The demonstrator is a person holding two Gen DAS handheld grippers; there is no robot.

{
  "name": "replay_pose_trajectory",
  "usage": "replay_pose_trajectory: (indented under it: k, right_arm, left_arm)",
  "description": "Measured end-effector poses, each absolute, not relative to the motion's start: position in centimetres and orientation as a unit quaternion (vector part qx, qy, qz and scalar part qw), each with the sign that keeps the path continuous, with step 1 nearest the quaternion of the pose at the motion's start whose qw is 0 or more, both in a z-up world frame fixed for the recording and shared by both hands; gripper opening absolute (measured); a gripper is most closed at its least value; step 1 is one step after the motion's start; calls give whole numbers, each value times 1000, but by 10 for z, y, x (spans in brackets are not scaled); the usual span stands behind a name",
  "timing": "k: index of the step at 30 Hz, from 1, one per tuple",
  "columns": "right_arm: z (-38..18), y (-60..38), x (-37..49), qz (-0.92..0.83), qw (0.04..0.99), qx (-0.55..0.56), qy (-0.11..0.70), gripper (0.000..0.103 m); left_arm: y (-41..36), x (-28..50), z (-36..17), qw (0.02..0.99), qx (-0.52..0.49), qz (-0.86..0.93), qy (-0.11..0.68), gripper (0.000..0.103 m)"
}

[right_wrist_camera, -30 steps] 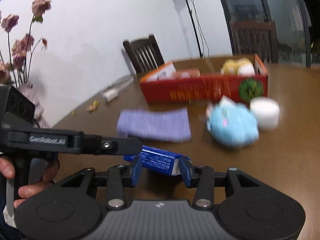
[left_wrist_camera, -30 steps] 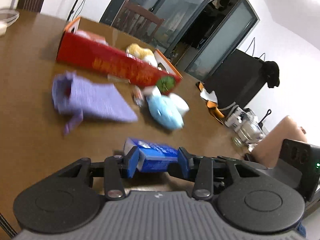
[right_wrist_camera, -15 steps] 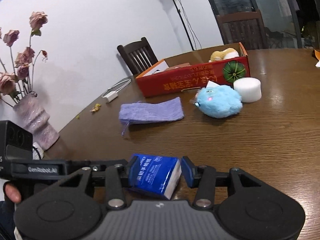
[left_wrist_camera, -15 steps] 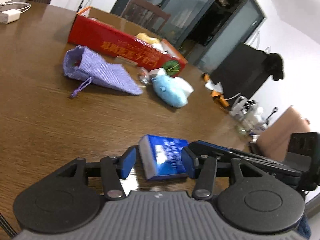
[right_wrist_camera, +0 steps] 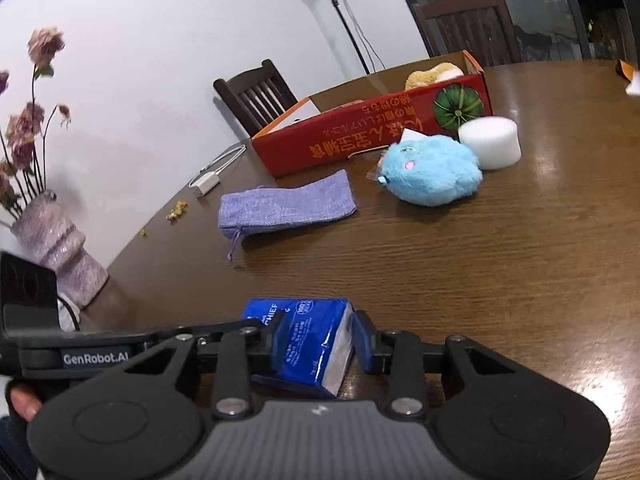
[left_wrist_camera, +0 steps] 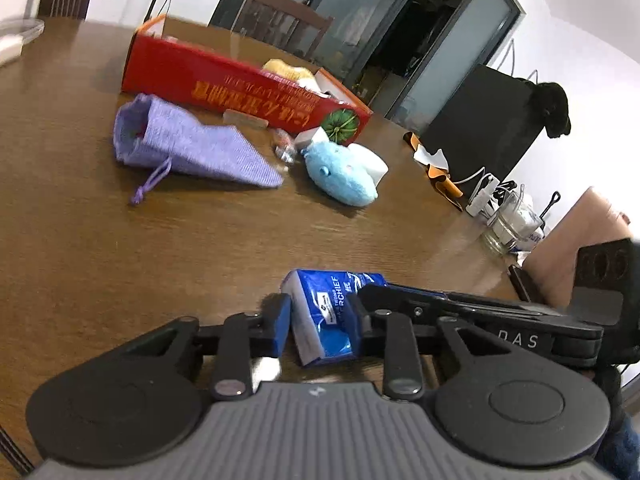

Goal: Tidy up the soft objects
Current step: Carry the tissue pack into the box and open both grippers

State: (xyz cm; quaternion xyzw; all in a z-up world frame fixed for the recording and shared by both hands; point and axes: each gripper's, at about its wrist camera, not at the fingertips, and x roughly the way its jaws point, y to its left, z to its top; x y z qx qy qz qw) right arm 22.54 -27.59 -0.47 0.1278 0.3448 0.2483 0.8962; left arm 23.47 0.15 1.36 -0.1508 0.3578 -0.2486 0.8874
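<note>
A blue tissue pack (left_wrist_camera: 332, 316) (right_wrist_camera: 304, 344) sits between the fingers of both grippers, low over the brown table. My left gripper (left_wrist_camera: 320, 320) has a small gap beside the pack. My right gripper (right_wrist_camera: 316, 340) also shows a gap at its right pad. A purple drawstring pouch (left_wrist_camera: 188, 148) (right_wrist_camera: 284, 208) lies flat further out. A light blue plush (left_wrist_camera: 340, 176) (right_wrist_camera: 432, 176) lies next to a white foam cylinder (right_wrist_camera: 490, 142). A red cardboard box (left_wrist_camera: 240, 88) (right_wrist_camera: 372, 140) holds a yellow plush (right_wrist_camera: 432, 74).
A vase with dried roses (right_wrist_camera: 56, 240) stands at the table's left edge. A white charger with cable (right_wrist_camera: 206, 184) lies near the box. A glass jar (left_wrist_camera: 508, 224) and cables lie at the right. Chairs stand behind the table.
The pack has turned between the two grippers, and both views have shifted. The left gripper's fingers have drawn closer around the pack than half a second ago.
</note>
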Motion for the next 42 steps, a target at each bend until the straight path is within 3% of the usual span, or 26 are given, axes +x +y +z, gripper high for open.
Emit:
replay_pose_trajectory:
  k: [4,10,18,24,30,42]
  right_arm:
    - [7,-273,224,234,910,109,325,27]
    - [57,-278,265,234,932,95,262,27]
    - [121,-275,431,246,935,82,241,27]
    - [104,-268,570,223,918,103,310,27]
    - [69,-249,667,200,906,90,361,27]
    - [22,-226,700,199,899,55,387,23]
  left_arm:
    - [-2,240,24,894,-145,-255,339,28]
    - [-2,292,81,910,-129,-276,280,28]
    - [2,456,143,916,-124,-262,277,28]
    - [6,584,122,901,-147,-236,331,28]
    - [8,661,74,892,-144,-197,381,28]
    - [23,676,53,890,-162,-191,380,39]
